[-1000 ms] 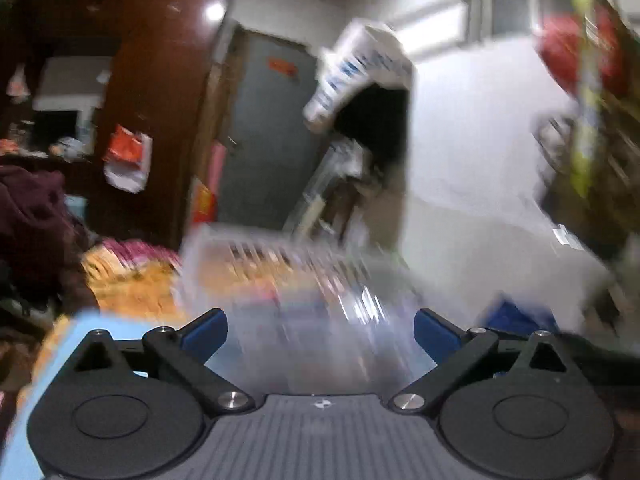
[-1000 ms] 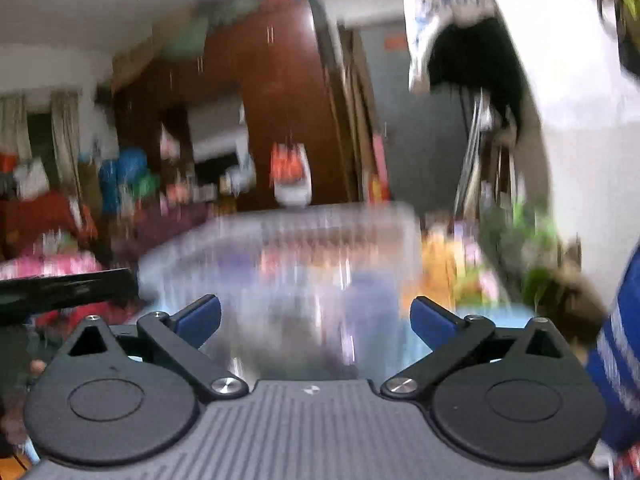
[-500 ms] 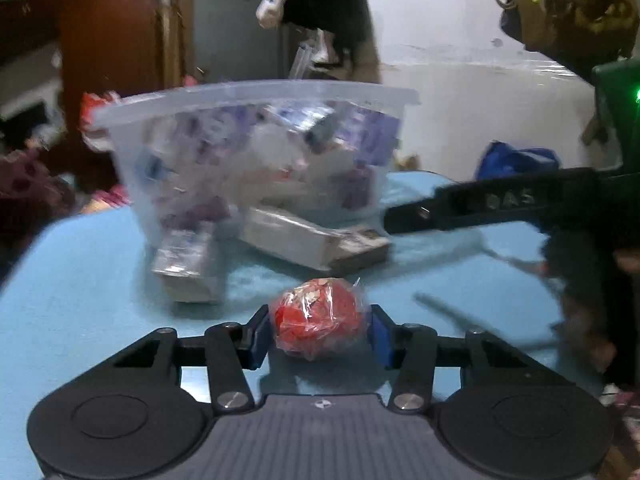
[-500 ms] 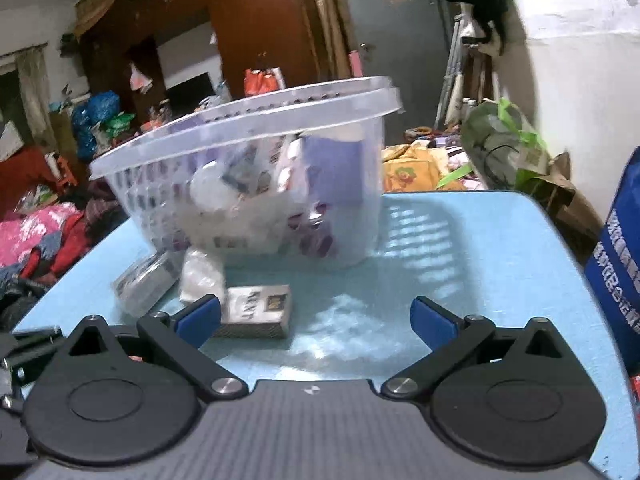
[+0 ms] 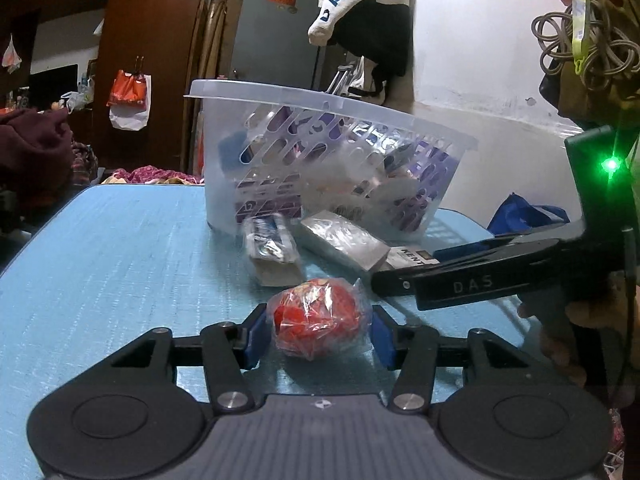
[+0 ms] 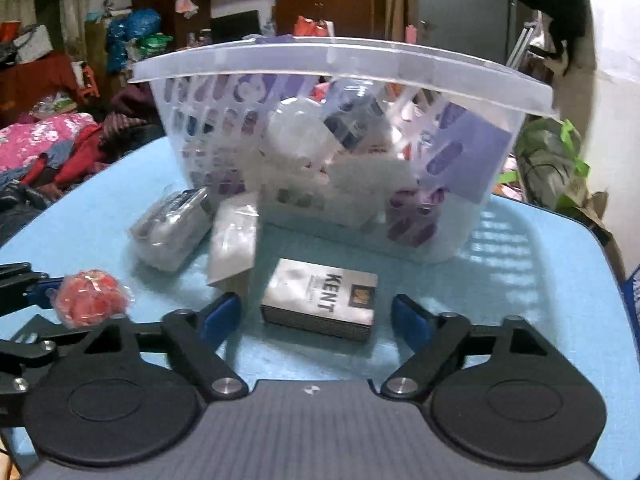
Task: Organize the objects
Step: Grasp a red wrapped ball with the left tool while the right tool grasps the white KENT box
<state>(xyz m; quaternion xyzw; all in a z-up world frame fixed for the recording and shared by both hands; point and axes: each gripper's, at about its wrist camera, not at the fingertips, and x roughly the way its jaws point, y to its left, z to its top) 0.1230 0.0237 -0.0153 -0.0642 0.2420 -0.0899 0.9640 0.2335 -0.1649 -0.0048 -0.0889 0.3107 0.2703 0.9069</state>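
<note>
We hold two grippers over the blue tabletop (image 5: 100, 264). Left gripper (image 5: 316, 334): fingers closed on the red ball (image 5: 316, 326) in crinkly film, low over the tabletop; contact underneath is hidden. In the right view the ball (image 6: 90, 302) sits at the left edge, left fingers mostly cut off. Two wrapped packs (image 6: 172, 228) (image 6: 234, 246) lie next, labels unreadable, both touching the basket (image 6: 340, 60) front. One Kent box (image 6: 320, 298) lies flat between the right gripper's (image 6: 316, 316) fingers, which stand open, apart from it. One basket, contents blurred behind slots: purple boxes, a white item, no firm count.
</note>
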